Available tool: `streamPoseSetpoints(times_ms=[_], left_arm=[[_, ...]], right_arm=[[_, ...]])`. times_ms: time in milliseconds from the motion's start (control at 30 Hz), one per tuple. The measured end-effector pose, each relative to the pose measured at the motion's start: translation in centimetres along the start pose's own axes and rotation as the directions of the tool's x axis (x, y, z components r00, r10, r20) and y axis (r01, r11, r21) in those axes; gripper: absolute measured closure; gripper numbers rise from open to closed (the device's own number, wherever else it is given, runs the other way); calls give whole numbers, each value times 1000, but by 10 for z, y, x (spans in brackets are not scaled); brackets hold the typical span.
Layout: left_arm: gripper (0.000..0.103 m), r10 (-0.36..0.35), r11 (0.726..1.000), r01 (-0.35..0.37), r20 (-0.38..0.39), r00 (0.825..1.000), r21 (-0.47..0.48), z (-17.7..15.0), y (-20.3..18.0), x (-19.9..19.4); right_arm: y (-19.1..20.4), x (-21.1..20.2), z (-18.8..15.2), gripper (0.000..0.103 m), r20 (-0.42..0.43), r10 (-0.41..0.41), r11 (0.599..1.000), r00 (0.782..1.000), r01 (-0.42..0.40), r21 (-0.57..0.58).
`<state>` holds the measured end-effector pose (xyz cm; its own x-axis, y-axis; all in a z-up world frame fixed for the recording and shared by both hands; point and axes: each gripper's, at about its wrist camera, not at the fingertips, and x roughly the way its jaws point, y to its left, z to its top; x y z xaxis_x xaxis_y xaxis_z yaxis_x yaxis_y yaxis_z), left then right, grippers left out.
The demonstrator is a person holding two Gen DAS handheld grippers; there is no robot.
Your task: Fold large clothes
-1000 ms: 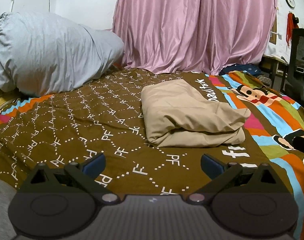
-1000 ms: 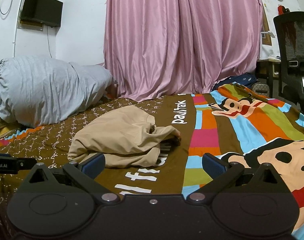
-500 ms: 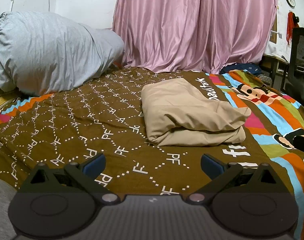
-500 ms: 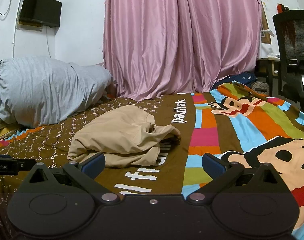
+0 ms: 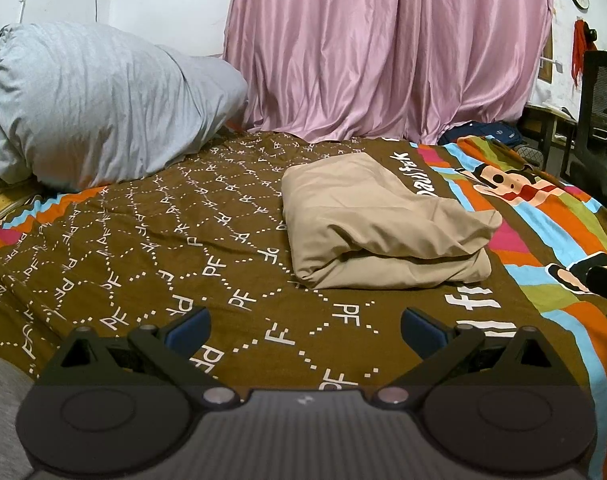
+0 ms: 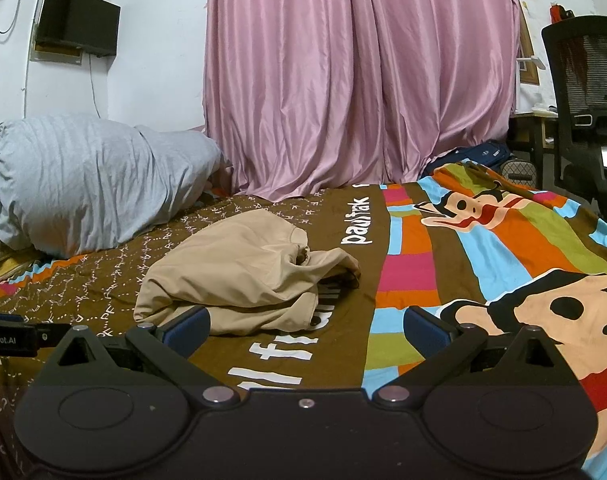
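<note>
Tan, loosely folded garment (image 5: 383,224) lies mid-bed on the patterned bedspread (image 5: 143,248), untouched by the left gripper (image 5: 305,326) and right gripper (image 6: 305,326), fingers wide and empty; its slack top flap could slide open if nudged.

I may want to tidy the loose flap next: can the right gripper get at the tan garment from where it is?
Probably yes. The right gripper is open, holding nothing, and the tan garment lies just ahead of its left finger on the bedspread, with nothing between them.
</note>
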<state>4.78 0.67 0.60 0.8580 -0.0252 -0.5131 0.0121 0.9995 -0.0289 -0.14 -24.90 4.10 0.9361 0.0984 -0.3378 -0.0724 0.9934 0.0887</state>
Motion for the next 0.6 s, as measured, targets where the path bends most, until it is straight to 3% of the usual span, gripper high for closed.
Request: streamPoseSetpoints(times_ms=[600], left_arm=[[1,-1,1000,1,-5,1000,3,-2,0,1]], right_arm=[[1,0,-1,1,-3,-2,1000,1000,2,3]])
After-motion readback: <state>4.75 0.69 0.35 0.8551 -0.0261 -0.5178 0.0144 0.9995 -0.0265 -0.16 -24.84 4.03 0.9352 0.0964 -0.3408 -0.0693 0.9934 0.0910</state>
